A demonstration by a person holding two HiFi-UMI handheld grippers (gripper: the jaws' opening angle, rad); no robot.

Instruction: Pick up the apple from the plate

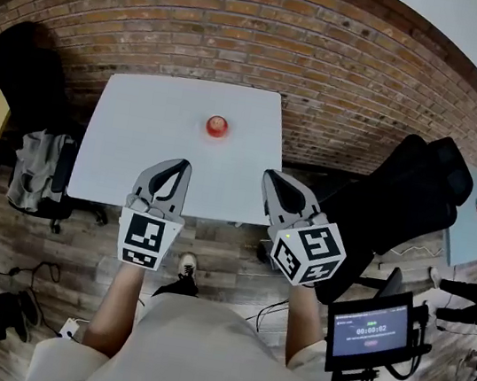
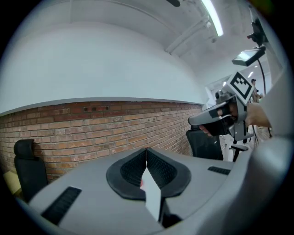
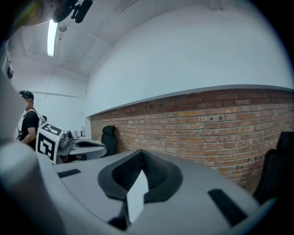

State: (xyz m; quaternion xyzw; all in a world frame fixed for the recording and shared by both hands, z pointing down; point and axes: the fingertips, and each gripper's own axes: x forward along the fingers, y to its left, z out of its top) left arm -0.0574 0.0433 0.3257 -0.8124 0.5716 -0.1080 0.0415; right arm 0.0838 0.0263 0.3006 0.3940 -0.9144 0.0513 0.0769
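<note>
I've grabbed nothing yet: the apple [image 1: 217,125] sits untouched on the far side of the table [image 1: 128,150]. My left gripper [image 1: 178,167] and right gripper [image 1: 273,178] hover at its near edge, jaws closed and empty.

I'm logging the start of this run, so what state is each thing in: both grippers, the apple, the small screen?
Left gripper: jaws shut, nothing between them.
Right gripper: jaws shut, nothing between them.
Apple: resting on the white table, not held.
Screen: lit.
</note>
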